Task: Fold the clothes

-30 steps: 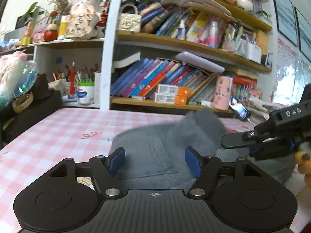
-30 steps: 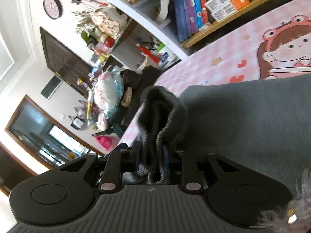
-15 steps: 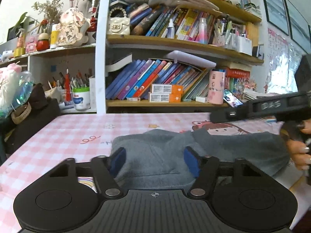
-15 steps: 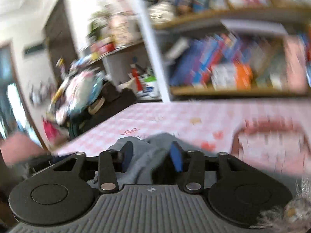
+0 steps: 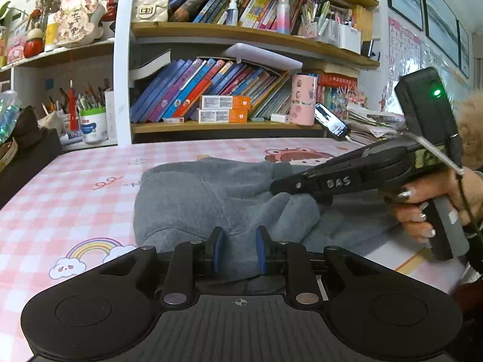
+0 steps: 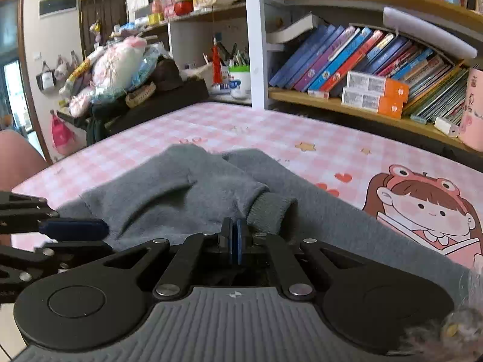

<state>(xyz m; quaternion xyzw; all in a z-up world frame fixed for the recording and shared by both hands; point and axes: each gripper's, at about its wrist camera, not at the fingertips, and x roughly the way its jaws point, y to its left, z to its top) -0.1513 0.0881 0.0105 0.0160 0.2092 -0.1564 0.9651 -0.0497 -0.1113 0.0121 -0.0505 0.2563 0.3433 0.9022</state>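
A grey fleece garment lies on the pink checked tabletop, one sleeve folded across it with the ribbed cuff on top. My left gripper sits at the garment's near edge. Its jaws are closing, and a bunched fold of grey cloth fills the gap between the blue pads. My right gripper is shut pad to pad with nothing between, just short of the cuff. In the left wrist view the right gripper hovers over the garment in a person's hand. The left gripper shows at the right wrist view's left edge.
A bookshelf full of books and boxes runs along the table's far edge. A pink cup and a phone stand at the back right. A dark side table piled with soft toys stands to the left.
The right gripper let go of the sleeve cuff, rolled level and shut empty; the sleeve now lies across the garment. The left jaws narrowed onto the cloth.
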